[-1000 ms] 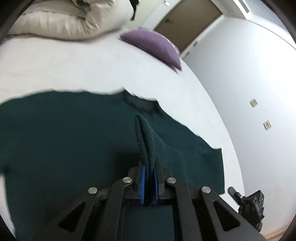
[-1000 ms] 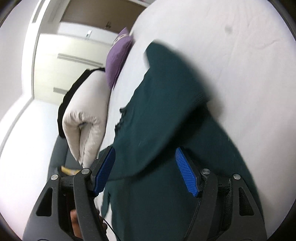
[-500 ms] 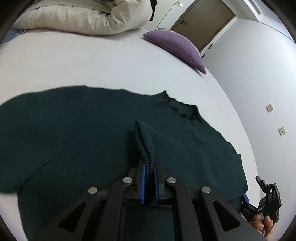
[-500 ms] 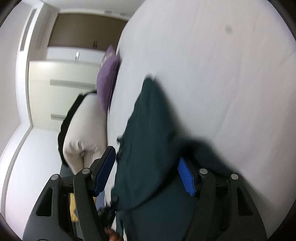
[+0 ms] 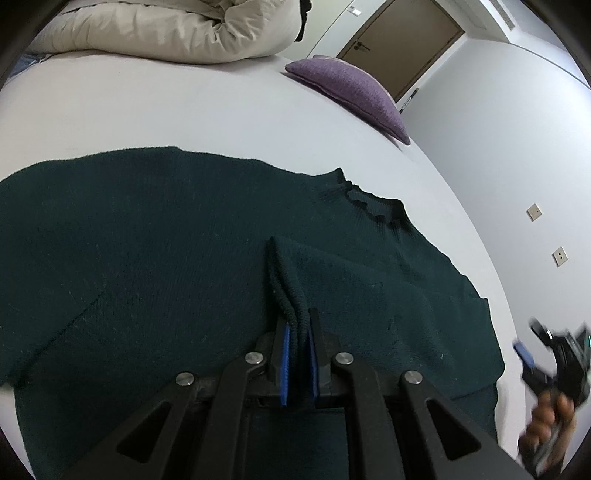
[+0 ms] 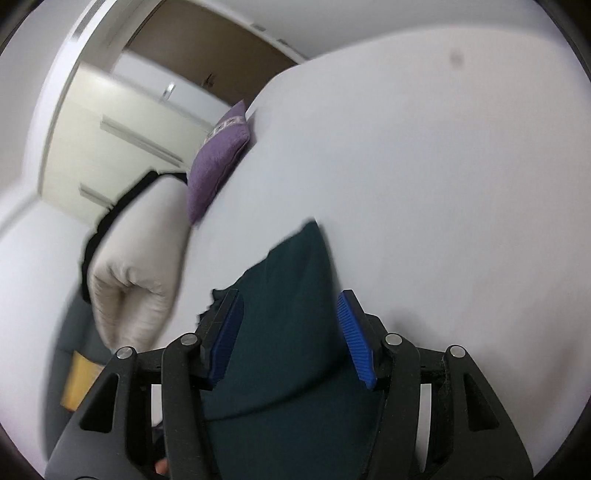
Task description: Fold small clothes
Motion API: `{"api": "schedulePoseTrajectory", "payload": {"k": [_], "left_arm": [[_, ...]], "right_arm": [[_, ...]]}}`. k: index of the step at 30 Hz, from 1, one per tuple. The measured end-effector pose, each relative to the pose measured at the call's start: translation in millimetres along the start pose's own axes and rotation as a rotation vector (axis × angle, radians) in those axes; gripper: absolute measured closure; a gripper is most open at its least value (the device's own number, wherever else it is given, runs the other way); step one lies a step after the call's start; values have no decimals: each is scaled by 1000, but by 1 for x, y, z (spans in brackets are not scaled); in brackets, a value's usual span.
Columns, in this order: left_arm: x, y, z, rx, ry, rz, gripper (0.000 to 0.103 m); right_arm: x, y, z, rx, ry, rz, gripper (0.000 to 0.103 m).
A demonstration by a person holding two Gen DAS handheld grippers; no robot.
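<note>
Sweater (image 5: 184,240) lay flat on bed (image 5: 166,110). Left gripper (image 5: 297,354) clamped hem fold at 6 o'clock. Right gripper (image 6: 291,332) jaws had been closing, pads clear of fabric. Risk: thick knit slipping from pinch, collapsing fold.

Bare bed (image 5: 184,110) beyond sweater (image 5: 147,240); duvet (image 5: 166,33), pillow (image 5: 351,88) far edge.
</note>
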State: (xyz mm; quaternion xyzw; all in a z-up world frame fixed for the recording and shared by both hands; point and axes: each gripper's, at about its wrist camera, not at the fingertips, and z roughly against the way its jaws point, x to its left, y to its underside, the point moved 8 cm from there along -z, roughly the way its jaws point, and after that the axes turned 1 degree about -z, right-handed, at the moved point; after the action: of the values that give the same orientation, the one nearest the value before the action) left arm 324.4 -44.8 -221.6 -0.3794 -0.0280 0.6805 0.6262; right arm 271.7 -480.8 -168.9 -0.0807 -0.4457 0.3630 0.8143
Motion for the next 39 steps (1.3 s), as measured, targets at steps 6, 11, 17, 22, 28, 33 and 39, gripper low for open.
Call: {"api": "schedulePoseTrajectory", "payload": {"k": [6, 11, 17, 22, 28, 33, 39], "left_arm": [[2, 2, 0, -14, 11, -20, 92], [1, 4, 5, -27, 10, -20, 92], [2, 8, 9, -42, 4, -12, 92], [3, 10, 10, -54, -6, -22, 92], [6, 12, 13, -57, 7, -7, 92], [10, 9, 10, -57, 23, 9, 91], [9, 1, 17, -16, 70, 34, 71]], "right_arm": [[15, -16, -79, 113, 202, 214, 59], [3, -24, -97, 107, 364, 359, 95], [9, -30, -95, 60, 385, 412, 98], [-6, -23, -108, 65, 370, 433, 97], [18, -26, -75, 24, 317, 419, 93], [32, 19, -71, 95, 322, 518, 85], [37, 23, -65, 60, 307, 490, 80]]}}
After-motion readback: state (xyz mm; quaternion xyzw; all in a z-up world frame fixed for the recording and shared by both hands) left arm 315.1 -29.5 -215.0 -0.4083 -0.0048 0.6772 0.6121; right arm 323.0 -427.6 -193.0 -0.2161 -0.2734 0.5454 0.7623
